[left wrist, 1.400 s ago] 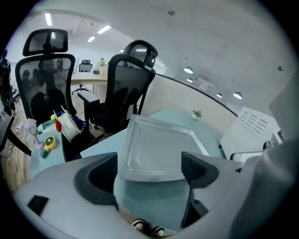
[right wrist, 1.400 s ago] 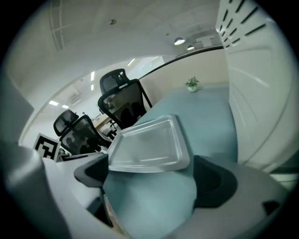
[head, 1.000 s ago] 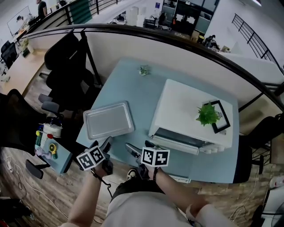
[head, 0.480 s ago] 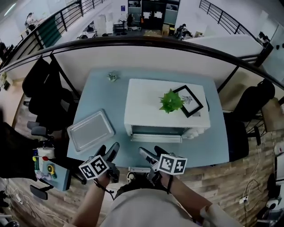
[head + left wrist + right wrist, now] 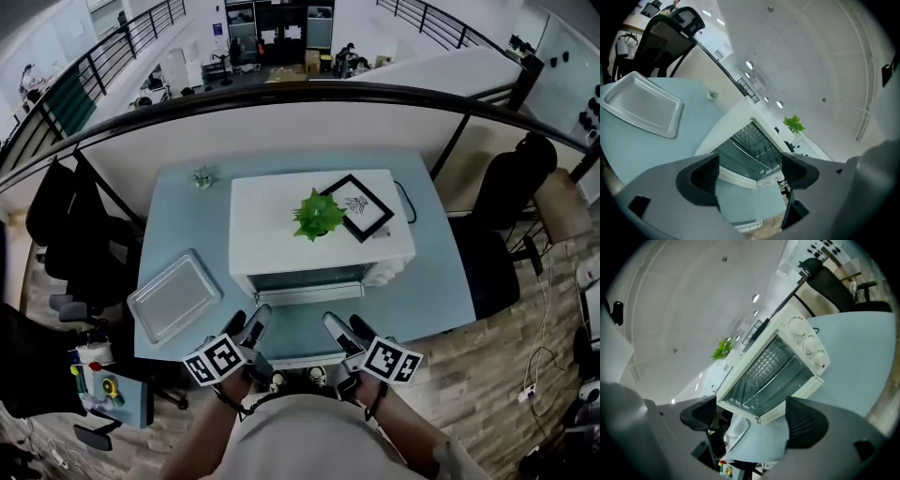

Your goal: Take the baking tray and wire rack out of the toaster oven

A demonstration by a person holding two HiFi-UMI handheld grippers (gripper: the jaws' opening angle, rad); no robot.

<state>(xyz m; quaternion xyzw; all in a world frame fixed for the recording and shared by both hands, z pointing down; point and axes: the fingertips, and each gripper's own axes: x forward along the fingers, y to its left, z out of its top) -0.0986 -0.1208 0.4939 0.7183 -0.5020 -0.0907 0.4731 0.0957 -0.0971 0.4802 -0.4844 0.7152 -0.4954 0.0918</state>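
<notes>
As I hold both claws over the near edge of the table [image 5: 427, 281], neither grips anything. The left claw [image 5: 248, 323] has its jaws wide apart. The right claw [image 5: 347, 330] has just been closing a little, yet its jaws stand well apart with only air between them.

The tray [image 5: 173, 298] lies on the table left of the oven [image 5: 272, 225], so I judge that half done. The rack [image 5: 771, 364] sits inside the oven, whose door looks let down, and it is what's left.

Next I must reach into the opening, pinch the rack's front wire and draw it out level.

Only the claw views see into the oven to the rack. The head view shows the oven's top, with the plant [image 5: 317, 214] and frame [image 5: 358, 204]. The right claw's view alone shows the knobs [image 5: 806, 341].
</notes>
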